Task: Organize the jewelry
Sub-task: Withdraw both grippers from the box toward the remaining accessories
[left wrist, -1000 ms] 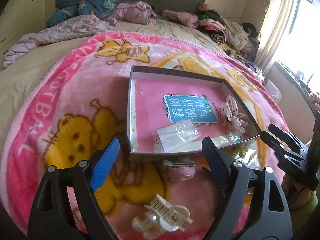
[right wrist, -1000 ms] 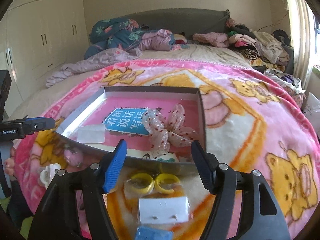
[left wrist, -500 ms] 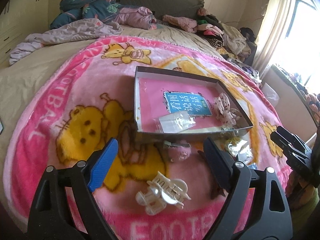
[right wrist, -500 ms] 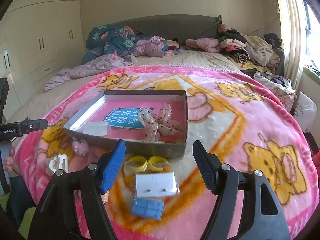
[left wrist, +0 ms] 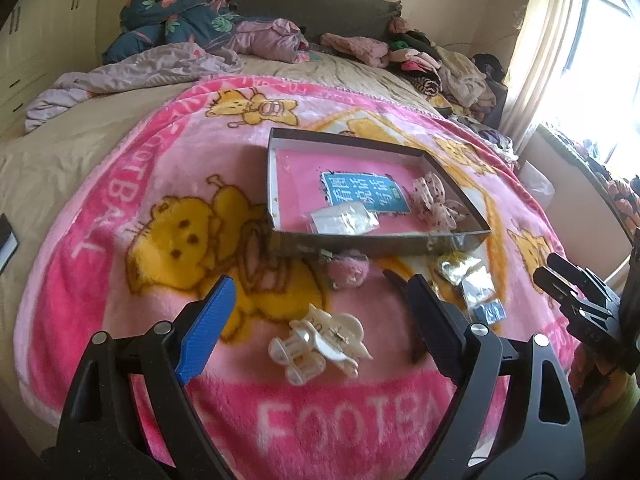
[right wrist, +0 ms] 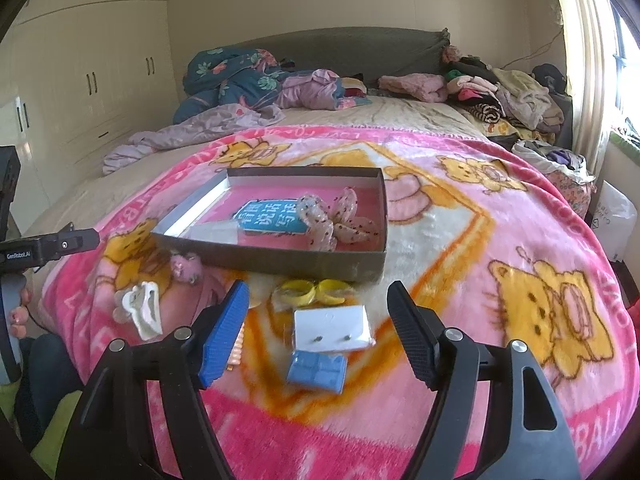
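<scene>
Pink fleece blanket (left wrist: 120,272) carries all the pieces. Both grippers have drawn back from the tray, so more blanket shows beneath them: a retreat after a drop, probably. Left gripper (left wrist: 320,312), wide and empty, hangs over the cream hair claw (left wrist: 320,344), whose long axis runs 10 to 4 o'clock. Right gripper (right wrist: 318,308), jaws wide, nothing between them, hangs over the earring card (right wrist: 330,326), long axis 9 to 3. Farther, at 12 o'clock, the tray (right wrist: 280,266) holds a spotted bow (right wrist: 336,224).
</scene>
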{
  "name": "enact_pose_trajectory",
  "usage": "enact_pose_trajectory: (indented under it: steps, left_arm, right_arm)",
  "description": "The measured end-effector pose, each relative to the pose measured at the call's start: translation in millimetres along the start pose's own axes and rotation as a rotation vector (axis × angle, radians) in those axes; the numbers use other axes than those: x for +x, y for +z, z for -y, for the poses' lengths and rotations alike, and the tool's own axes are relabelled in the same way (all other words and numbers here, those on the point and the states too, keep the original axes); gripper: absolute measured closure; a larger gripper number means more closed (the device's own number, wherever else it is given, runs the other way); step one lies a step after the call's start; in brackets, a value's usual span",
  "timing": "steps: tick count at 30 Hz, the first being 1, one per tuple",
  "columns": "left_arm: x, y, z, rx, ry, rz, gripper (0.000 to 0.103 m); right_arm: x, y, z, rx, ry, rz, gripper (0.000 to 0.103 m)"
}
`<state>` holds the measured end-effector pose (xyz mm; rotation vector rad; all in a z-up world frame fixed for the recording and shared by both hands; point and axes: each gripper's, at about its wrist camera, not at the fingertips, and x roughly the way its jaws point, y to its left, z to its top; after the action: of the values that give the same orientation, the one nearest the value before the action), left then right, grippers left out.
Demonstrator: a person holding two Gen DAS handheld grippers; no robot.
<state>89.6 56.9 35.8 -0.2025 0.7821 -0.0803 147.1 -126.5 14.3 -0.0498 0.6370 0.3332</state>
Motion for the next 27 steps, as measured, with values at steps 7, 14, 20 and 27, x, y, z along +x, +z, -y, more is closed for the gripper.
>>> enact_pose_trajectory:
  steps: [7, 14, 20, 27]
  left_arm:
    - [-4.7, -18.7, 10.3, -0.001, -0.014, -0.017, 0.025]
    - [-2.3, -36.2, 19.6, 0.000, -0.018, -0.044, 0.025]
    - [3.3, -51.5, 28.7, 0.013, -0.037, -0.087, 0.025]
    - [10.2, -65.0, 37.6, 0.024, -0.041, -0.127, 0.025]
  right_arm:
    - [-4.1, -11.3, -3.5, 0.001, 0.011, -0.013, 0.032]
    - [-5.2, -24.7, -4.4, 0.012, 0.020, -0.035, 0.031]
    - [-5.1, -36.1, -6.3, 0.015, 0.034, -0.054, 0.031]
    - [-2.9, -47.8, -5.5, 0.018, 0.047, -0.078, 0.031]
